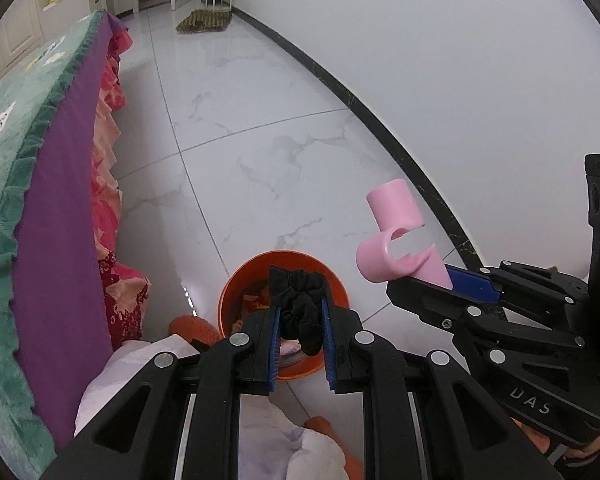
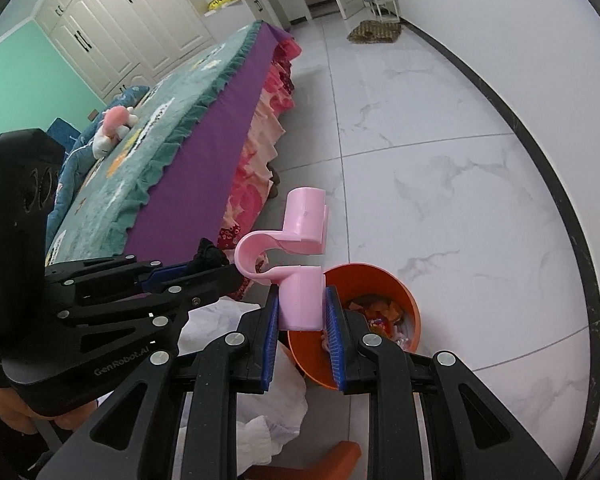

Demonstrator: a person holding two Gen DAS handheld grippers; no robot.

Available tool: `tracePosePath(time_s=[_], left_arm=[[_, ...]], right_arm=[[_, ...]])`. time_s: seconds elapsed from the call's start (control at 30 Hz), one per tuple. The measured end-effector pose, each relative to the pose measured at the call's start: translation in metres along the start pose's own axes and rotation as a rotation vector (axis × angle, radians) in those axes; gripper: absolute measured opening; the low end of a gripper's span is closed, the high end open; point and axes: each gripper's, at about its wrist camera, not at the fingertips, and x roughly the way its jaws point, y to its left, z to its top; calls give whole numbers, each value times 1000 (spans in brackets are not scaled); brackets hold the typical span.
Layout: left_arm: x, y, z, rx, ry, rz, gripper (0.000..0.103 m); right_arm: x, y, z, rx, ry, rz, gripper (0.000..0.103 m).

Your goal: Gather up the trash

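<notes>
Scrunchie point(image 1: 298, 300), black fabric, pinched between the pads of the left hand-held gripper point(image 1: 300, 320), hanging right above the orange bin point(image 1: 342, 292) on the floor by the bed point(image 1: 60, 200); soft, light, squashes flat, likely to cling to the blue pads on release, so a grip across the bunched middle suits it. Pink plastic clip point(image 2: 300, 268), hook-shaped, stiff and light, smooth enough to twist in the grip; right hand-held gripper point(image 2: 302, 312) clamps its lower tube end squarely, beside the bin rim point(image 2: 404, 292), not clearly over it. Bin already holds wrappers point(image 2: 380, 314)
</notes>
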Motion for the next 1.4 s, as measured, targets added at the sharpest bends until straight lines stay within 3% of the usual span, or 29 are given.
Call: tracePosePath(time_s=[0.27, 0.37, 0.4, 0.5, 0.6, 1.13, 1.4], left_arm=[[19, 1, 5, -6, 38, -2, 20], [24, 1, 6, -7, 47, 0, 28], [25, 1, 7, -7, 51, 0, 36], [28, 6, 7, -16, 51, 30, 44], [27, 10, 6, -25, 49, 35, 53], [22, 12, 6, -29, 37, 24, 54], [-17, 15, 3, -37, -58, 77, 54]], right_arm=[[28, -5, 8, 22, 39, -16, 22], [37, -7, 9, 32, 46, -43, 24], [41, -9, 9, 41, 57, -48, 27], [47, -15, 7, 78, 67, -60, 39], [49, -16, 7, 74, 66, -67, 39], [40, -8, 12, 64, 50, -73, 39], [15, 18, 17, 29, -10, -42, 39]])
